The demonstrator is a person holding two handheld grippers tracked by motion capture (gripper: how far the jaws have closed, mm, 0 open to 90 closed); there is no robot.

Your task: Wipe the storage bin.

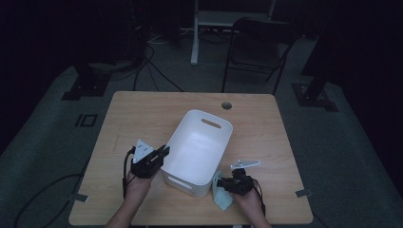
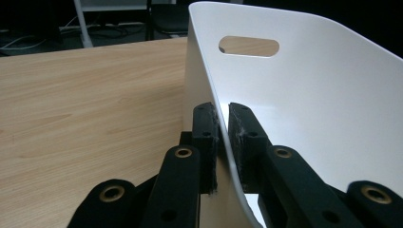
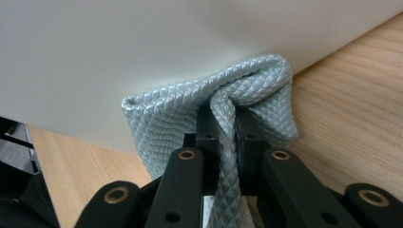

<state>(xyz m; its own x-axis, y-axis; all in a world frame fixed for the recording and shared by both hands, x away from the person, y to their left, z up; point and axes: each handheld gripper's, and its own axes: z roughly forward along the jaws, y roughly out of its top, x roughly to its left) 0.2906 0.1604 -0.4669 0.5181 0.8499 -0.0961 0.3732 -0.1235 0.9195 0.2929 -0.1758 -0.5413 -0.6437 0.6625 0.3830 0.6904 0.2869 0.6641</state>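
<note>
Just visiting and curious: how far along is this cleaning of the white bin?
Done: left hand-held gripper clamps the white bin's rim. In hand: right hand-held gripper pinches a pale blue cloth against the bin's outer wall. Left: likely wiping the walls and the inside.

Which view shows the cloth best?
The right gripper view: the cloth is close, its quilted weave clear, pinched in the right claw. The high view has it small and dim beside the bin.

**Legible markings: none**

No text, label, brand, number or sign can be read on any item. A pale squared outline marks the floor [image 1: 86,120] left of the surface [image 1: 142,114]; too dim to read as characters.
</note>
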